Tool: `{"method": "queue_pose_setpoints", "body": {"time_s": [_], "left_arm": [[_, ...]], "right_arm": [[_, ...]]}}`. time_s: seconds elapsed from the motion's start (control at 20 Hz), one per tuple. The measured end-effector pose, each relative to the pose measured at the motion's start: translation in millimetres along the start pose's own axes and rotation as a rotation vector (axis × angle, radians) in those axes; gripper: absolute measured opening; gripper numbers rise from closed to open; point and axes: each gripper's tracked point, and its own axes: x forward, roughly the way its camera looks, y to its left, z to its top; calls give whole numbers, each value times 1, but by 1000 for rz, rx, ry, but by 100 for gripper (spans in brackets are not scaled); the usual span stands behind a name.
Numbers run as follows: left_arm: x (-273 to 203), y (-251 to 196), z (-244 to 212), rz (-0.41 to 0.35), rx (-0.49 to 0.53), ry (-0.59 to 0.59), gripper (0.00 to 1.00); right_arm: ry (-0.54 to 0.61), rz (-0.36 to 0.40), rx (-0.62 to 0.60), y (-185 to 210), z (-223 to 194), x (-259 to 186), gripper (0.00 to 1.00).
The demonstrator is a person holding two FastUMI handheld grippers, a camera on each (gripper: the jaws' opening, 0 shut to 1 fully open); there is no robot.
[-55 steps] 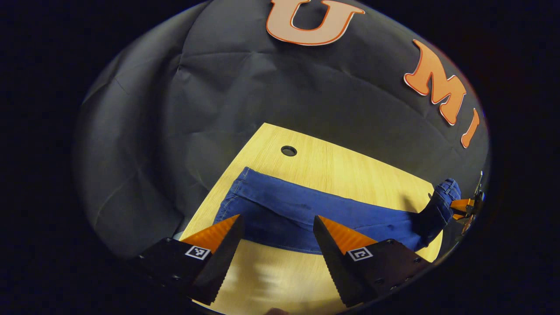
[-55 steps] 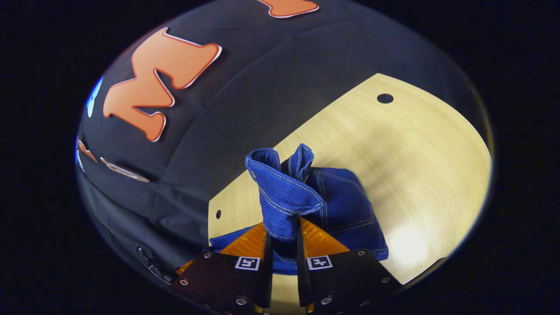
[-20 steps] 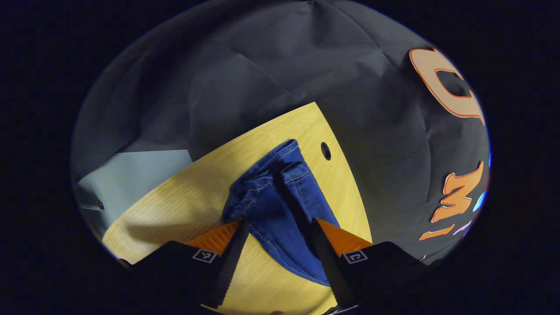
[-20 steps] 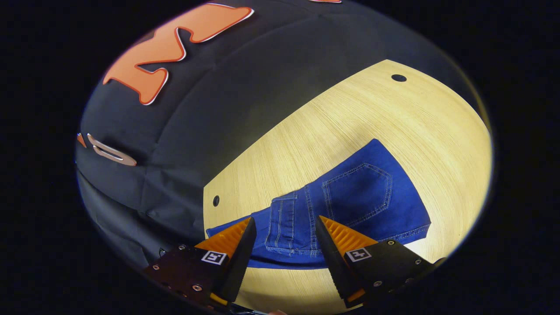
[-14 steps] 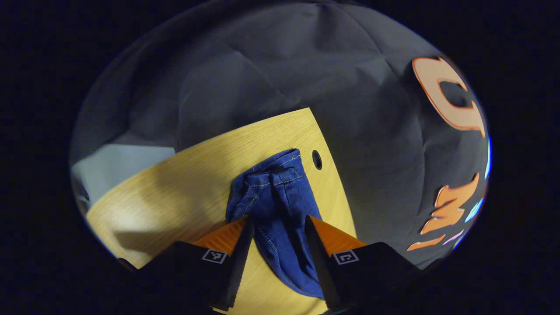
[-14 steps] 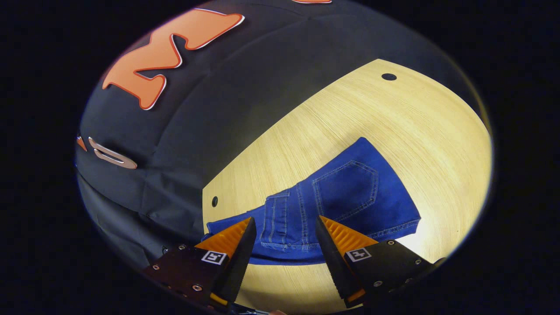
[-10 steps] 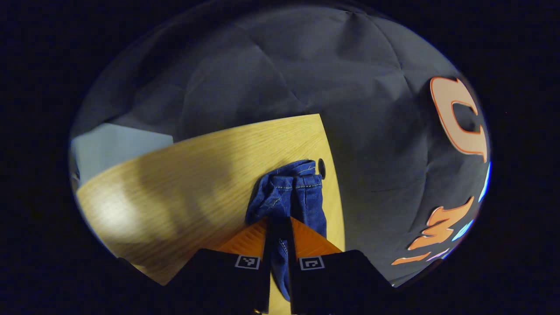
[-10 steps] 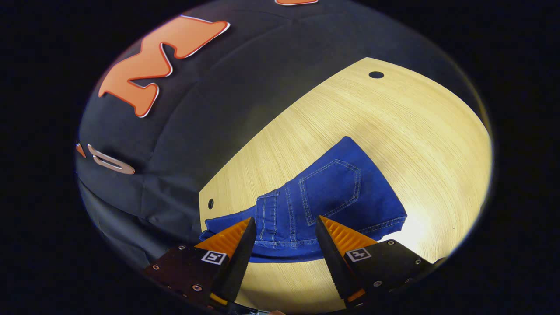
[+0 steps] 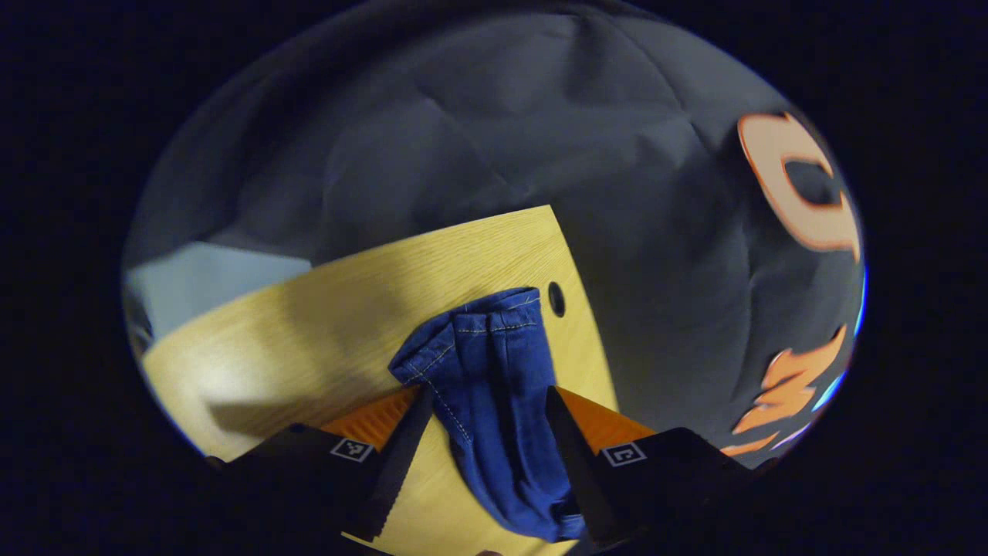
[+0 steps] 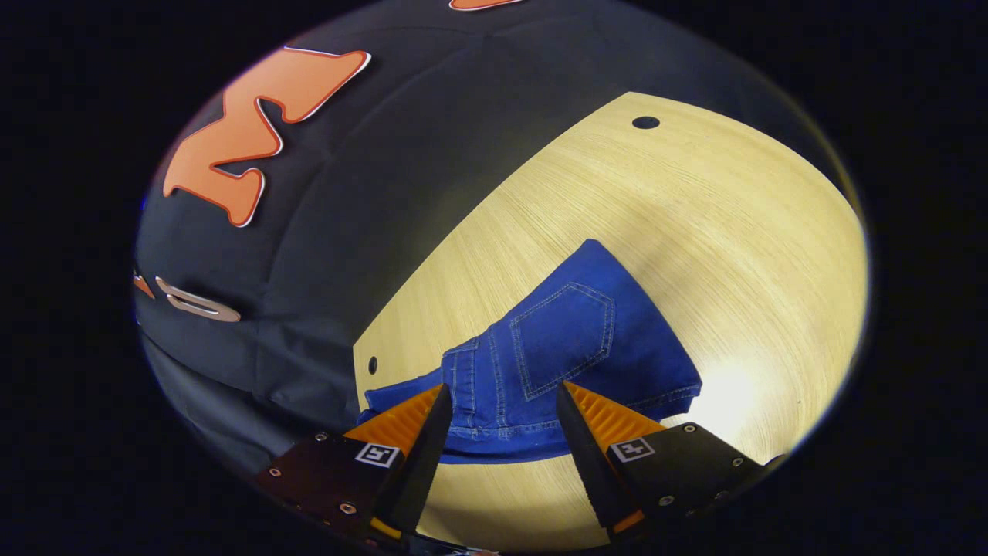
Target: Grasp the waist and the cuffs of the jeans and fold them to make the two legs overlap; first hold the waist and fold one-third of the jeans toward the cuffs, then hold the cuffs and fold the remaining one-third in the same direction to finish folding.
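The blue jeans lie on the wooden table (image 10: 695, 201). In the right gripper view the waist part (image 10: 571, 340), back pocket up, lies folded over the legs, and my right gripper (image 10: 503, 388) hovers open just over its near edge. In the left gripper view the two cuffs (image 9: 494, 320) lie bunched together near a hole (image 9: 556, 299) in the table. The leg fabric (image 9: 502, 432) runs back between the fingers of my left gripper (image 9: 486, 394), which stands open around it without pressing on it.
The table's edge (image 9: 575, 309) runs close beside the cuffs, with the black cloth wall behind it. Pale floor (image 9: 208, 270) lies past the far left corner. Two more holes (image 10: 645, 122) (image 10: 373, 364) mark the tabletop in the right gripper view.
My left gripper closed on the leg fabric near the cuffs half a second ago and has now opened again. My right gripper let go of the waist earlier and stays open over the folded waist.
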Motion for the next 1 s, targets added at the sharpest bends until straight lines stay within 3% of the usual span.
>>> {"method": "queue_pose_setpoints", "body": {"time_s": [0.15, 0.25, 0.35, 0.4, 0.45, 0.5, 0.6, 0.85, 1.0], "left_arm": [[19, -18, 2, 59, 103, 9, 94], [21, -25, -3, 112, 237, 0, 95], [11, -21, -9, 195, 389, -7, 89], [7, -21, -10, 245, 461, -13, 95], [7, -22, -9, 285, 518, -21, 89], [11, -16, -9, 333, 563, -30, 89], [15, -7, -8, 379, 634, -22, 65], [10, -10, 3, 246, 558, -11, 7], [-10, -20, 12, 186, 535, -51, 7]], "right_arm": [[4, 9, 4, 0, 0, 1, 84], [-3, 17, 3, 0, 2, -3, 84], [-20, 14, 5, -2, 9, -8, 84], [-31, 6, 9, -8, 13, -11, 84], [-40, 6, 15, -12, 17, -15, 84], [-48, 0, 28, -17, 20, -17, 84], [-57, -2, 52, -24, 23, -18, 84], [-49, -4, 76, -36, 21, -14, 84], [-57, 13, 58, -30, 24, -12, 84]]}}
